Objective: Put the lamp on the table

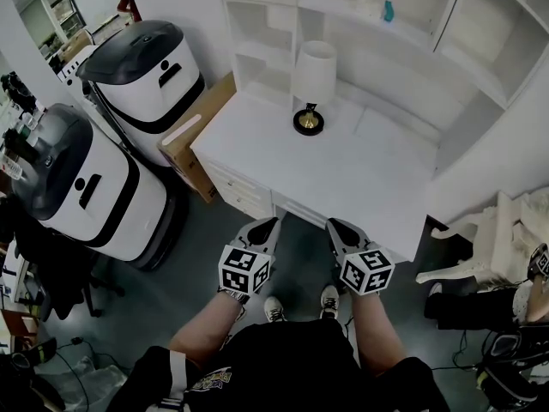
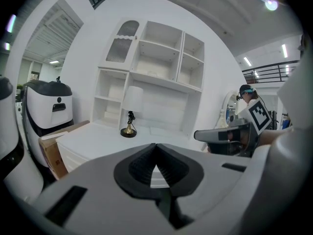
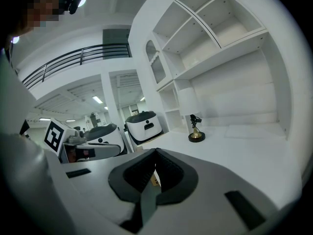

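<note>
A small lamp [image 1: 312,84] with a white shade, dark stem and brass-and-black base stands upright on the white desk [image 1: 360,178], toward its back under the shelves. The same lamp [image 2: 131,110] shows in the left gripper view, and the lamp [image 3: 191,114] shows in the right gripper view. My left gripper [image 1: 268,225] hangs in front of the desk's near edge, jaws shut with nothing between them. Beside it, my right gripper [image 1: 338,227] is also shut and empty. Both grippers are well short of the lamp.
White shelving [image 1: 377,24] rises behind the desk. Two large white-and-black machines [image 1: 86,187] stand on the floor to the left, with a cardboard box [image 1: 202,131] against the desk's left side. A white chair [image 1: 489,247] stands at right.
</note>
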